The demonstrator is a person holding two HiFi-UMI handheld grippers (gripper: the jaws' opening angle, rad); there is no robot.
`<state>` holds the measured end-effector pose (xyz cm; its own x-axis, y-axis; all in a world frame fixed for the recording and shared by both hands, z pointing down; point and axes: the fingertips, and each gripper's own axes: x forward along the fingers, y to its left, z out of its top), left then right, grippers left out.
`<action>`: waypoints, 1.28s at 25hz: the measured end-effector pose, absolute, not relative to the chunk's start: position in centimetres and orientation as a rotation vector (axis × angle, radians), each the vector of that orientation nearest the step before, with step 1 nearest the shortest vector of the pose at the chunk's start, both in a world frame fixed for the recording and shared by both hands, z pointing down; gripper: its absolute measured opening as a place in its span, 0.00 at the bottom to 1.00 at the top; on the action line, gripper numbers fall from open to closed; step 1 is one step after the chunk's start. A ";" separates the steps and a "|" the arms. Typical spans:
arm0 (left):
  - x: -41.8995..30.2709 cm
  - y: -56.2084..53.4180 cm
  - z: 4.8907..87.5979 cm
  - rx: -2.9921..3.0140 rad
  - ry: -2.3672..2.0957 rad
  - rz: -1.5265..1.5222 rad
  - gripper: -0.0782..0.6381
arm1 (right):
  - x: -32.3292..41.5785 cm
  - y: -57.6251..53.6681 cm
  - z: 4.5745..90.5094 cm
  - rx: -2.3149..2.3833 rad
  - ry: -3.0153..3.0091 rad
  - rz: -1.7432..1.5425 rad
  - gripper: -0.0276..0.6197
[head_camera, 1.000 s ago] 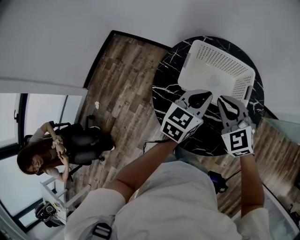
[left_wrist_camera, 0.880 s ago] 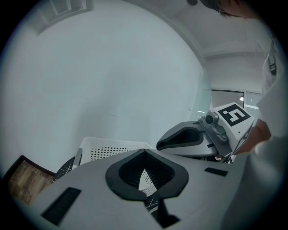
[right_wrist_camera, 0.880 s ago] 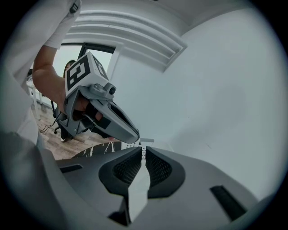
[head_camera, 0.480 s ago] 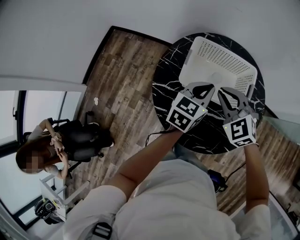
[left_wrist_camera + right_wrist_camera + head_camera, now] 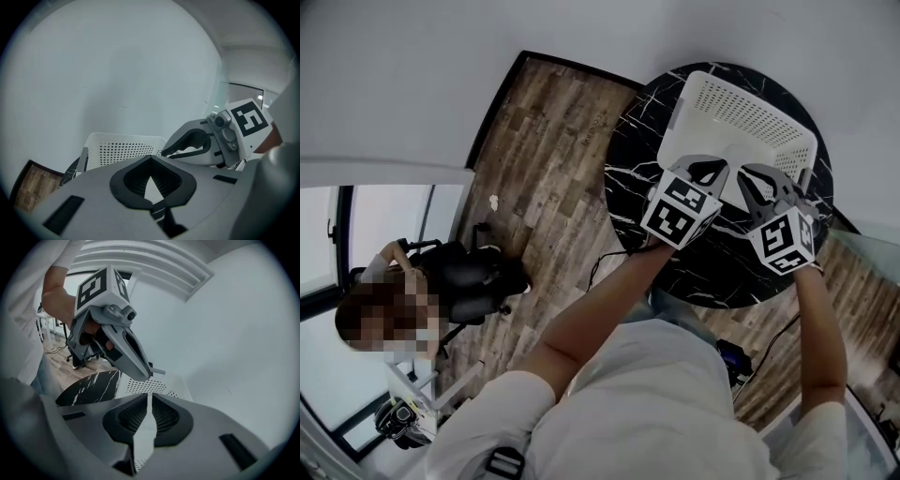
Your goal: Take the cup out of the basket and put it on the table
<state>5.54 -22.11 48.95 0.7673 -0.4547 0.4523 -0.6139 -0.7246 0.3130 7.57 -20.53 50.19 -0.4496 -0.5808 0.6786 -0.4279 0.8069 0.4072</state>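
L gripper (image 5: 711, 161) & R gripper (image 5: 754, 171) over basket (image 5: 741, 108) rim, jaws prob together

Head view steeply down over table (image 5: 628, 159), gripper views low, facing wall (image 5: 117, 70), all sharing basket (image 5: 741, 108)

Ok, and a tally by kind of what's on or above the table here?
table: 1
basket: 1
tongs: 2, left tongs and right tongs
cup: 0 in view
total: 4
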 end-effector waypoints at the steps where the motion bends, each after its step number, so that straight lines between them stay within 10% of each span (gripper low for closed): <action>1: 5.6 -22.3 49.0 2.507 -0.805 0.486 0.11 | 7.7 -20.7 50.6 0.727 -2.102 -0.213 0.06; 32: 6.8 -25.2 52.8 2.414 -0.757 0.590 0.11 | 10.2 -23.6 62.1 0.474 -1.932 -0.020 0.06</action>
<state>6.83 -25.20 52.81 0.7466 -0.3848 0.5426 -0.6200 -0.6982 0.3580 10.19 -23.62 62.09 -0.3269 -0.3343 0.8839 -0.3159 0.9202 0.2312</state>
